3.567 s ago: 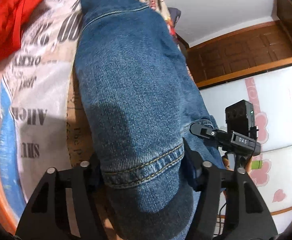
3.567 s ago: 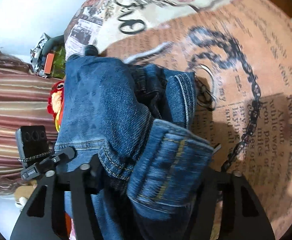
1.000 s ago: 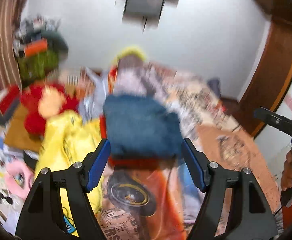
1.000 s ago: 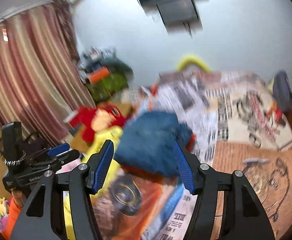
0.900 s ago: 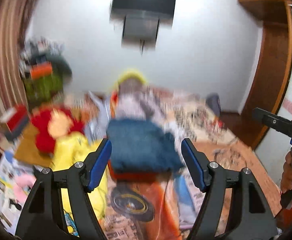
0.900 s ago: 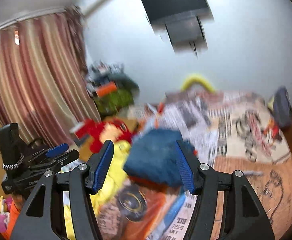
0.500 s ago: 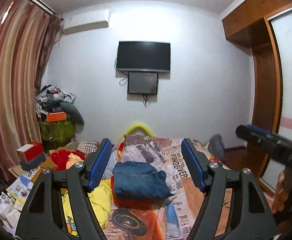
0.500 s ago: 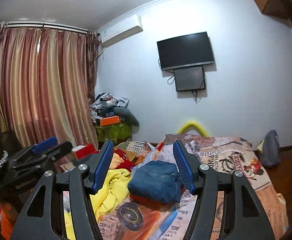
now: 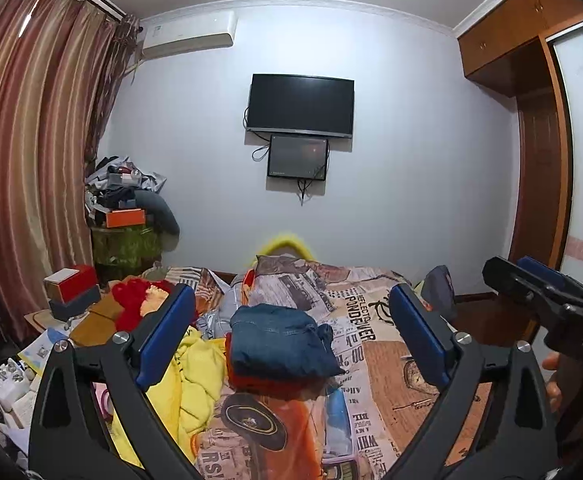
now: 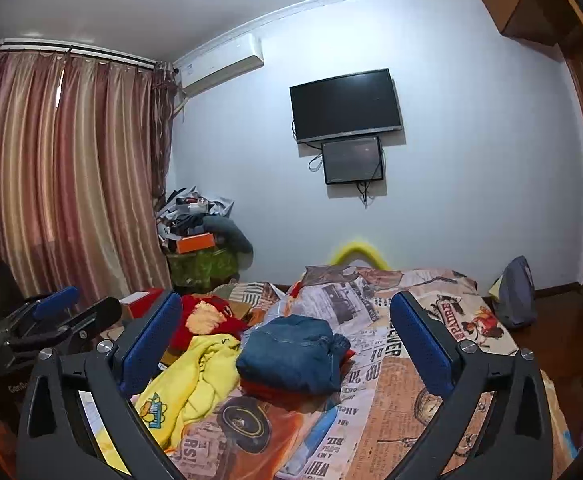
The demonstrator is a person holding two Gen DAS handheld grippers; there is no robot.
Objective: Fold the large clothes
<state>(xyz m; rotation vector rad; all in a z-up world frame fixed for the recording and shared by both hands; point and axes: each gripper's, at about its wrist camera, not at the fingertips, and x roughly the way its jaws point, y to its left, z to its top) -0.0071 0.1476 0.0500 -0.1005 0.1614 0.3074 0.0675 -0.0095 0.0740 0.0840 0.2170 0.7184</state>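
Note:
The folded blue jeans (image 9: 281, 340) lie on a folded red garment (image 9: 259, 382) on the bed; they also show in the right wrist view (image 10: 295, 354). A crumpled yellow garment (image 9: 195, 376) lies to their left and shows in the right wrist view too (image 10: 189, 376). My left gripper (image 9: 291, 336) is open and empty, held back from the bed. My right gripper (image 10: 287, 340) is open and empty as well. The right gripper shows at the right edge of the left wrist view (image 9: 547, 304).
The bed has a newspaper-print cover (image 9: 371, 360). A red plush toy (image 10: 207, 320) and boxes (image 9: 71, 284) lie at the left. A cluttered stand (image 9: 127, 216) is by the striped curtains (image 10: 63, 184). A TV (image 9: 299, 106) hangs on the far wall. A wardrobe (image 9: 543, 160) stands right.
Both grippers let go of the jeans, opened, and pulled back and up from the bed. The view has steadied from blur, and the jeans now rest folded on the red garment.

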